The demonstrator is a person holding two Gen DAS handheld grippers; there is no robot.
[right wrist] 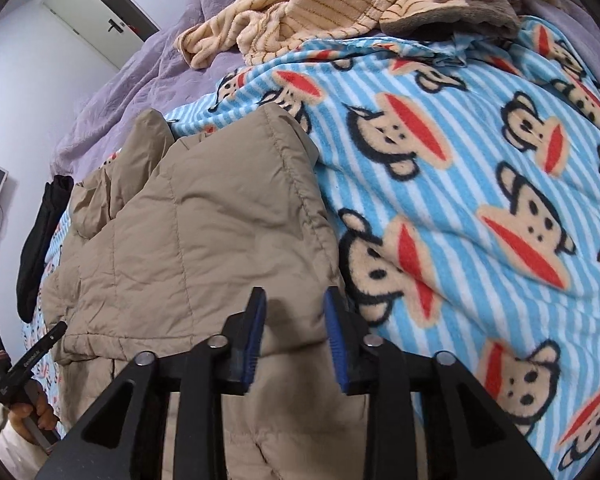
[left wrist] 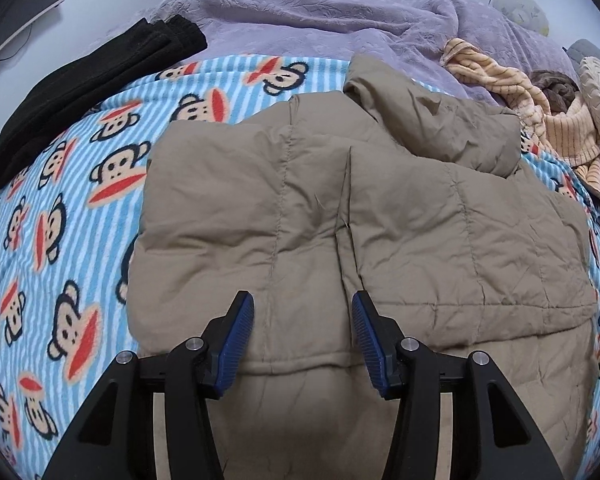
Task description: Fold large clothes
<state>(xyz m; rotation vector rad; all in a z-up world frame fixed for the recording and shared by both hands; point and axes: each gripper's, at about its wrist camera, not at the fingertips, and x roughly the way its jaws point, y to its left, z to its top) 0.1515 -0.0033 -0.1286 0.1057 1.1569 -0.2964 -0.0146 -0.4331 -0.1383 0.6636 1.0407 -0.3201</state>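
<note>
Left wrist: jacket (left wrist: 340, 208) beneath parted left gripper (left wrist: 303, 320).

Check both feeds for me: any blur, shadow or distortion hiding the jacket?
Left wrist: jacket sharp and evenly lit, dim under the left gripper, fisheye bends the blanket. Right wrist: jacket sharp, right gripper shadows the near edge, rim vignetted.

A: What can't you see from my feeds?

B: The jacket (left wrist: 300, 208) near hem is lost behind the left gripper (left wrist: 303, 336) and cut off by the frame bottom. It also covers the blanket (left wrist: 60, 216) beneath.

A: Right side?

B: The right gripper (right wrist: 295, 336) blocks the jacket's near corner. The other gripper (right wrist: 28, 364) at the left edge is cropped; I can't read its jaws there.
</note>
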